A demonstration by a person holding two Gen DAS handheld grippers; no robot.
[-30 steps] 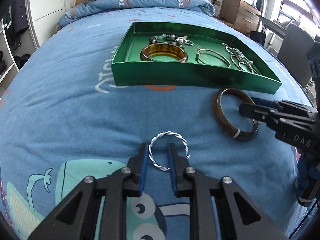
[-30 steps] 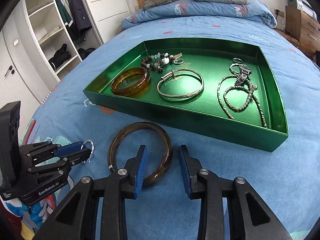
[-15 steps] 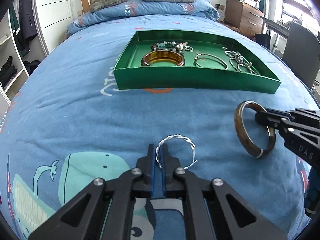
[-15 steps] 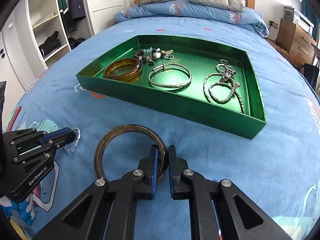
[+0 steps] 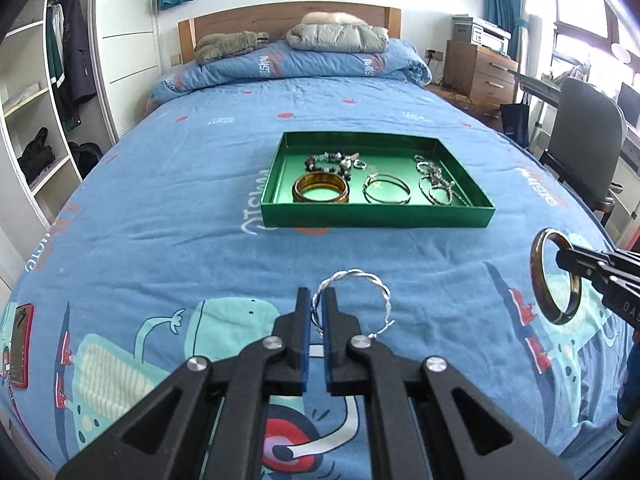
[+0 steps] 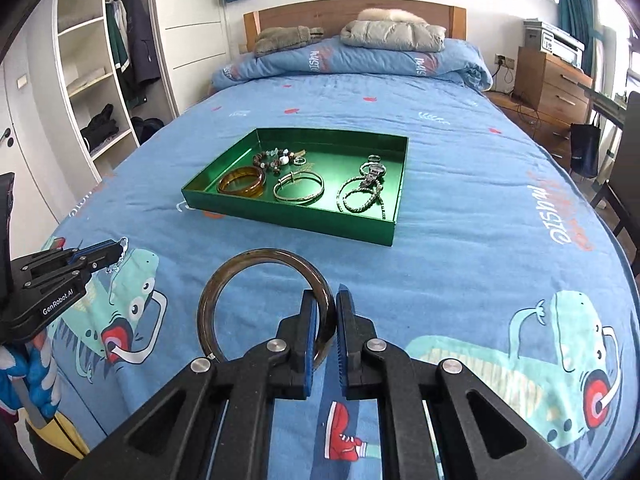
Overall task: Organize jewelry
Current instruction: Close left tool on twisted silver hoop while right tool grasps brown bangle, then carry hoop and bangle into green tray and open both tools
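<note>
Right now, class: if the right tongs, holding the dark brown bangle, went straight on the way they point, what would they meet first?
Probably the blue printed bedspread just short of the green rectangular tray; the right tongs tilt downward, so the dark brown bangle would likely touch cloth first. Depth is uncertain.

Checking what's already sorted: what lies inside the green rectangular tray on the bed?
Inside the green rectangular tray: an amber bangle, a thin silver bangle, a beaded bracelet, a small ring and tangled silver chains. The near wall hides a strip of floor.
</note>
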